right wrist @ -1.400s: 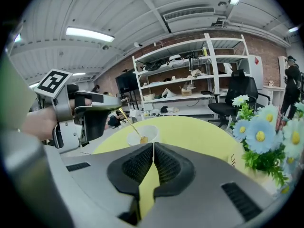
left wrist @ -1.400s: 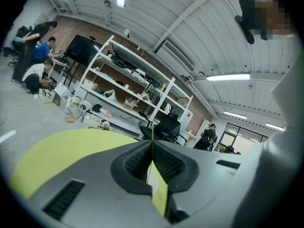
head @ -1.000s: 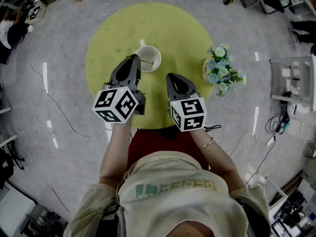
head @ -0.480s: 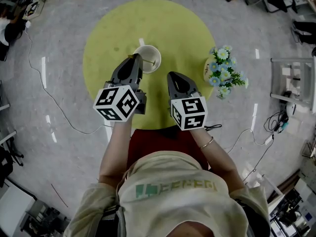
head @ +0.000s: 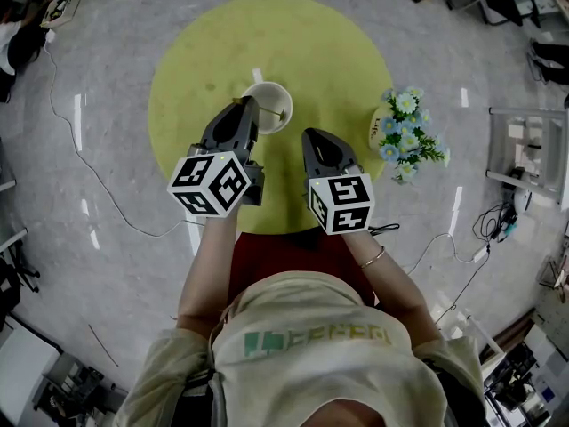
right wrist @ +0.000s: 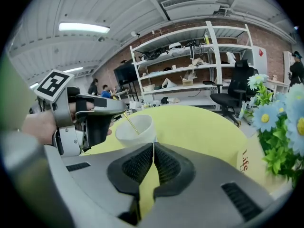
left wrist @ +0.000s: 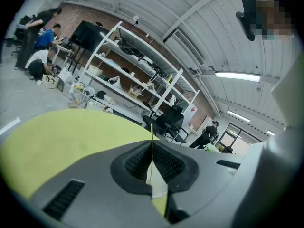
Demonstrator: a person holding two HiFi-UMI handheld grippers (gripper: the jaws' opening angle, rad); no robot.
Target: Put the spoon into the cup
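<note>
While viewed along its own jaws, L gripper (left wrist: pixel 152 144): clenched tight on thin gold spoon (left wrist: pixel 152 129), handle upright betw. the pads, white cup (left wrist: pixel 159 189) just beyond and below.

From R gripper view: holds spoon (right wrist: pixel 130 122) slanting down from L gripper (right wrist: pixel 110 112) into cup (right wrist: pixel 137 128), lower end inside, past the rim. Hand (right wrist: pixel 39 125) wrapped round the grip.

R gripper (right wrist: pixel 153 146): clenched too, nothing betw. pads. Sits low over yellow round table (right wrist: pixel 204 127), near cup, not touching it.

From head view: cup (head: pixel 277 100) near centre of table (head: pixel 302 43). L gripper (head: pixel 245 105) tips at cup's near-left rim, spoon (head: pixel 274 112) crossing the opening. R gripper (head: pixel 313 137) just right of L, apart from cup.

Flowers (head: pixel 407 136) at table's right edge, well apart from cup.
</note>
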